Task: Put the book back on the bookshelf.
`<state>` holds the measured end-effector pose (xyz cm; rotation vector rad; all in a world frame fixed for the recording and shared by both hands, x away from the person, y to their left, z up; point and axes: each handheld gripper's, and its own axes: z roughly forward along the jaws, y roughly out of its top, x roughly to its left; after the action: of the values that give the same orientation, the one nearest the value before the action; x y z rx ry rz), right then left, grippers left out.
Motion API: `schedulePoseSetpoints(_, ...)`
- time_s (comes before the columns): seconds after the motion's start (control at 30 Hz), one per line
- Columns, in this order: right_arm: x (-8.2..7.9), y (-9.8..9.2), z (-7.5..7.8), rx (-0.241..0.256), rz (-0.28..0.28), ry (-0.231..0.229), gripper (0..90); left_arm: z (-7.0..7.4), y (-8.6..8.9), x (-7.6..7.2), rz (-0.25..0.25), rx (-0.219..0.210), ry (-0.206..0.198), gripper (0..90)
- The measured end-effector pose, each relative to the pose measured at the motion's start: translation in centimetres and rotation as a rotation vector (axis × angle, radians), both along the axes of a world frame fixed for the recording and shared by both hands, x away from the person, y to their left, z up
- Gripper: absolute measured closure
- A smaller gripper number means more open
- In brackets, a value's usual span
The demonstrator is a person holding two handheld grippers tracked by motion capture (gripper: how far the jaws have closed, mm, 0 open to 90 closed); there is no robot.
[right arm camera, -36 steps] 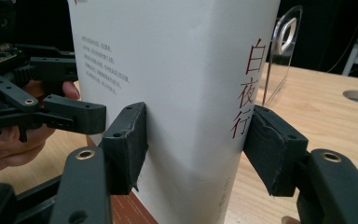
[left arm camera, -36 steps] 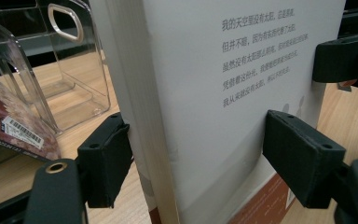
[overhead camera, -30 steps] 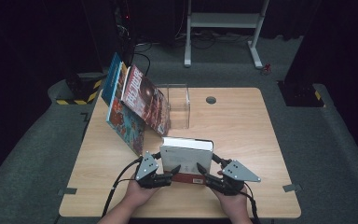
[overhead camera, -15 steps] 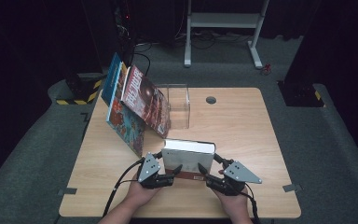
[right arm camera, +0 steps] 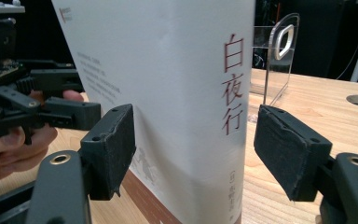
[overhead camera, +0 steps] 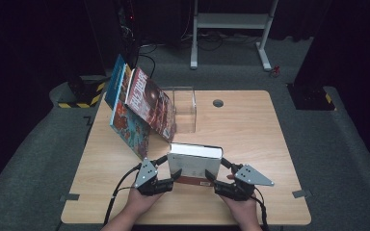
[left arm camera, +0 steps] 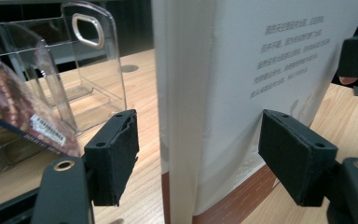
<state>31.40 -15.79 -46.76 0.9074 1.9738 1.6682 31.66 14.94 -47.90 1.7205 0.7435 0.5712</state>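
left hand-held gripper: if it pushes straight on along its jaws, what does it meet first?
The white book, most likely: the left hand-held gripper has its open jaws on either side of the book's edge, gaps showing both sides. The clear acrylic stand stands farther back, off to the side; depth is hard to judge.

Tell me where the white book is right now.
In the high view the white book stands near the table's front edge, between the left tool and right tool, just in front of the clear acrylic stand and leaning magazines.
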Motion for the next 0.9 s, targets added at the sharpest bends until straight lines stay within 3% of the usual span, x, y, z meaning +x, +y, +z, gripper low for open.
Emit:
schedulePoseSetpoints(0.1,0.0,0.1,-0.2,0.002,0.006,0.004,26.4,-0.1,0.3,0.1,0.005,0.006,0.025,28.3)
schedulePoseSetpoints(0.23,0.1,0.4,-0.4,-0.011,0.014,-0.005,27.1,-0.2,0.5,0.1,0.003,0.006,0.029,28.8)
schedulePoseSetpoints(0.37,0.2,0.4,-0.9,0.007,0.017,-0.013,27.9,-0.2,0.6,0.1,-0.004,0.009,0.044,29.0)
schedulePoseSetpoints(0.43,0.4,0.4,-0.9,0.013,0.018,0.006,27.7,-0.4,0.7,0.1,-0.008,0.009,0.058,29.0)
schedulePoseSetpoints(0.6,0.8,0.6,-0.7,-0.026,0.028,0.065,22.9,-0.5,1.2,0.0,0.003,-0.003,0.065,30.4)
schedulePoseSetpoints(0.8,1.0,0.9,-0.4,-0.044,0.045,0.067,22.9,-0.4,2.2,-0.4,0.036,-0.021,0.070,33.2)
schedulePoseSetpoints(0.9,1.3,0.9,-0.5,-0.043,0.052,0.084,23.6,0.1,2.5,-0.5,0.043,0.007,0.078,33.1)
